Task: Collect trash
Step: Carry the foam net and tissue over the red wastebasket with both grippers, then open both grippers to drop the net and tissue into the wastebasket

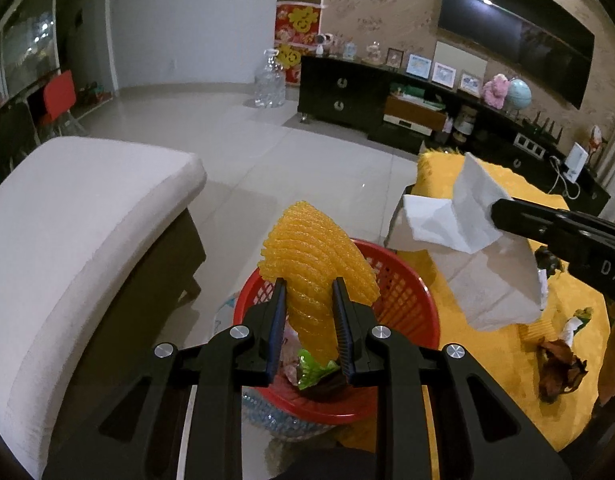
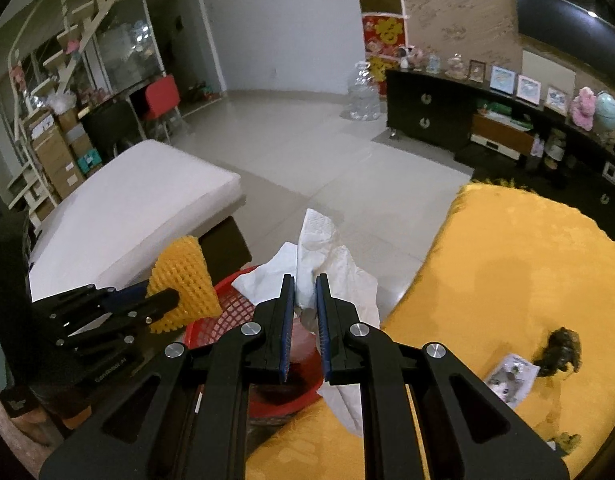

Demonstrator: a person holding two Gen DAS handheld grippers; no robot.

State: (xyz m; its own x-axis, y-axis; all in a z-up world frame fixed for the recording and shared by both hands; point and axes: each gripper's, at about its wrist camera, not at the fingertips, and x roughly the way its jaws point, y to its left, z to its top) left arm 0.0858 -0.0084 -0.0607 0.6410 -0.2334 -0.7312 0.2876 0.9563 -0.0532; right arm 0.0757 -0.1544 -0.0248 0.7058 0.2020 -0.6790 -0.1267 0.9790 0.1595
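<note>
Both my hands were at the drop-off: my left gripper [image 1: 309, 292] was clamped on a yellow foam fruit net [image 1: 315, 264] directly over the red basket [image 1: 403, 304], while my right gripper [image 2: 305, 292] was pinched tight on a white tissue [image 2: 327, 260] beside its rim. I judged the next move to be easing both jaws apart above the opening. The basket already held a green wrapper [image 1: 313, 368]. Dried leaves [image 1: 559, 364] and paper scraps [image 2: 507, 376] lay uncollected on the yellow tablecloth [image 2: 507, 260]
</note>
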